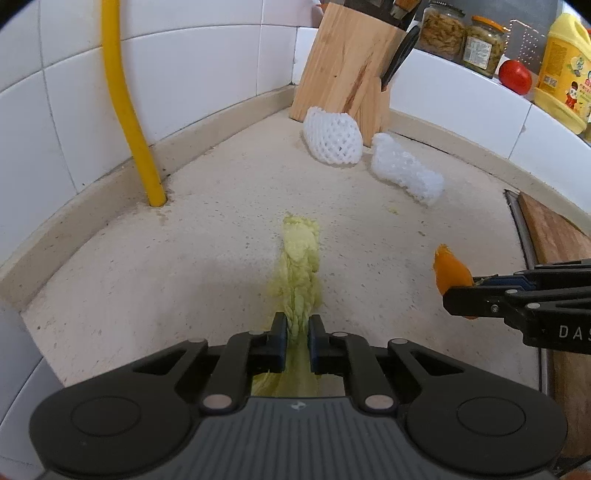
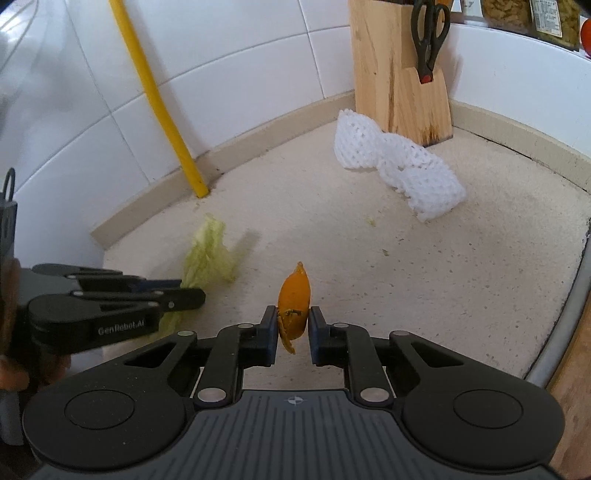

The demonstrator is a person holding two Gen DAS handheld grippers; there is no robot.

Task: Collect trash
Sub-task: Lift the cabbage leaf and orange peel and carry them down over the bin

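My left gripper point(image 1: 297, 326) is shut on a pale green cabbage leaf point(image 1: 300, 266) and holds it over the beige counter; the gripper also shows in the right wrist view point(image 2: 192, 291) with the leaf point(image 2: 208, 254). My right gripper point(image 2: 293, 321) is shut on an orange peel point(image 2: 294, 299), held just above the counter; it shows in the left wrist view point(image 1: 458, 291) with the peel point(image 1: 448, 267). Two white foam fruit nets point(image 1: 332, 134) point(image 1: 406, 168) lie near the knife block; they also show in the right wrist view point(image 2: 356, 140) point(image 2: 421, 177).
A wooden knife block point(image 1: 347, 62) with scissors point(image 2: 428, 37) stands in the tiled corner. A yellow pipe point(image 1: 127, 107) rises from the counter point(image 1: 184, 258) at the left wall. Jars point(image 1: 443, 31), a tomato point(image 1: 514, 75) and a yellow bottle point(image 1: 563, 70) stand on a ledge. A wooden board point(image 1: 561, 251) lies at the right.
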